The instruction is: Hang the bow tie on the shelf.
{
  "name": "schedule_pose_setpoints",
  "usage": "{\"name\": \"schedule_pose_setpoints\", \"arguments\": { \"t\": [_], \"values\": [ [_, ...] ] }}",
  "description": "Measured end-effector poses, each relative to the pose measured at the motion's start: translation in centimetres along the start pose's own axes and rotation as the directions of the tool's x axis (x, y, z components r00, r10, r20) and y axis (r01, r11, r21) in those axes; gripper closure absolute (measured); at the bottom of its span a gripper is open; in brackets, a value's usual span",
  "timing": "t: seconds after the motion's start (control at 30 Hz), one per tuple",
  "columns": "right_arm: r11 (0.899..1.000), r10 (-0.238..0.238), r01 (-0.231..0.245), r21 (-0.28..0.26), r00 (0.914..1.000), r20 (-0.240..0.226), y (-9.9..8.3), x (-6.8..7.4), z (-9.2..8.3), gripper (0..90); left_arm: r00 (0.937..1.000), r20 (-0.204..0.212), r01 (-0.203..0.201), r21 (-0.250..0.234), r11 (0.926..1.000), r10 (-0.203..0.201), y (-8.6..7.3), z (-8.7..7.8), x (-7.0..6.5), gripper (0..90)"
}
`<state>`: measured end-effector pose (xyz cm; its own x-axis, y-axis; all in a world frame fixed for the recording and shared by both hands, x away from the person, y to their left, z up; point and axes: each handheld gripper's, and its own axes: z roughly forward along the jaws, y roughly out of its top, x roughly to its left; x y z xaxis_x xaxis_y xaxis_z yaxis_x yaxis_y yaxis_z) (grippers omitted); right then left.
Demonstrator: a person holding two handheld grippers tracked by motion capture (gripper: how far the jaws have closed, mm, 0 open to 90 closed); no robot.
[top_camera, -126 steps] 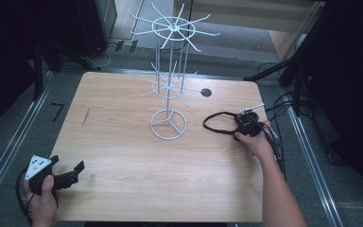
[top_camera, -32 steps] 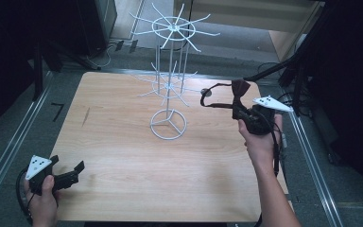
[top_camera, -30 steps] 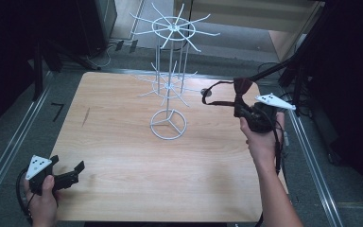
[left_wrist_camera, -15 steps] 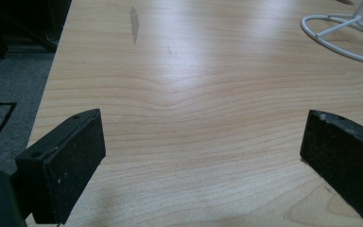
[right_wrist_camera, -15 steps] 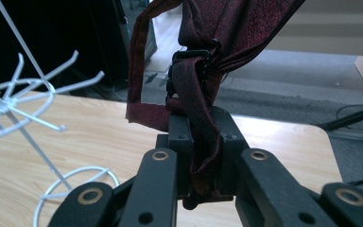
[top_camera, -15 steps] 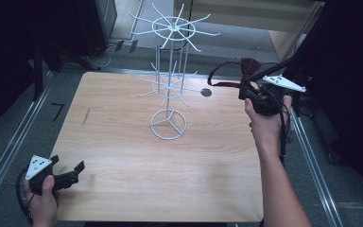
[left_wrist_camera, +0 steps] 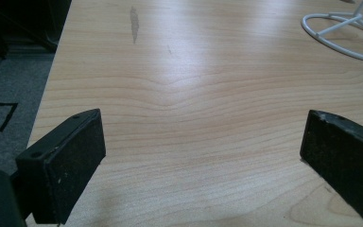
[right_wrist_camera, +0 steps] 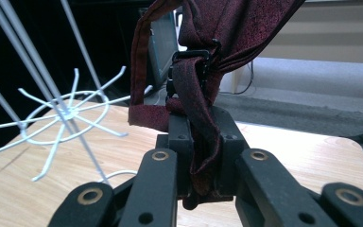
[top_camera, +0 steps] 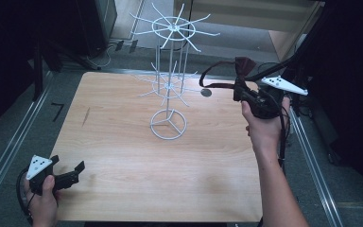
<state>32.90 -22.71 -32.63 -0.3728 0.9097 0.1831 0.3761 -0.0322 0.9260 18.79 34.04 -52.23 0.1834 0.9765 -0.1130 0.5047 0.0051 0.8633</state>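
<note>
The right gripper (top_camera: pixel 240 92) has its fingers (right_wrist_camera: pixel 182 142) shut tight on a dark red bow tie (top_camera: pixel 244 66), held up in the air beside the white wire rack (top_camera: pixel 171 85). Picking up looks done; hanging it on a rack arm is probably left. The left gripper (top_camera: pixel 71 173) waits with fingers wide, holding nothing, over the table (top_camera: pixel 137 161). One bow tie, one rack, two grippers.
</note>
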Motion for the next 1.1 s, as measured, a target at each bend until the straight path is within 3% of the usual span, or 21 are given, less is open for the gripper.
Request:
{"name": "schedule_pose_setpoints", "arguments": {
  "t": [0.17,0.37,0.67,1.1],
  "values": [
    [1.0,0.0,0.0,-0.01,0.9994,-0.036,0.0,0.9,-0.7,82.3,1.0,0.0,0.001,0.0,1.0,-0.001,0.0,0.0,0.0,1.5],
    [0.999,0.039,-0.04,-0.011,0.9948,-0.094,-0.9,1.3,-0.9,82.3,1.0,0.002,0.003,0.001,1.0,-0.003,0.0,0.0,0.0,1.5],
    [0.995,0.068,-0.061,0.084,0.994,-0.085,-4.9,0.8,1.7,82.3,1.0,0.003,0.004,0.0,1.0,-0.004,0.0,0.0,0.0,1.5],
    [0.99,0.075,-0.067,0.123,0.9951,-0.065,-6.6,1.0,4.6,82.3,0.9999,0.005,0.009,-0.004,1.0,-0.009,0.0,0.0,0.1,1.5]
  ]
}}
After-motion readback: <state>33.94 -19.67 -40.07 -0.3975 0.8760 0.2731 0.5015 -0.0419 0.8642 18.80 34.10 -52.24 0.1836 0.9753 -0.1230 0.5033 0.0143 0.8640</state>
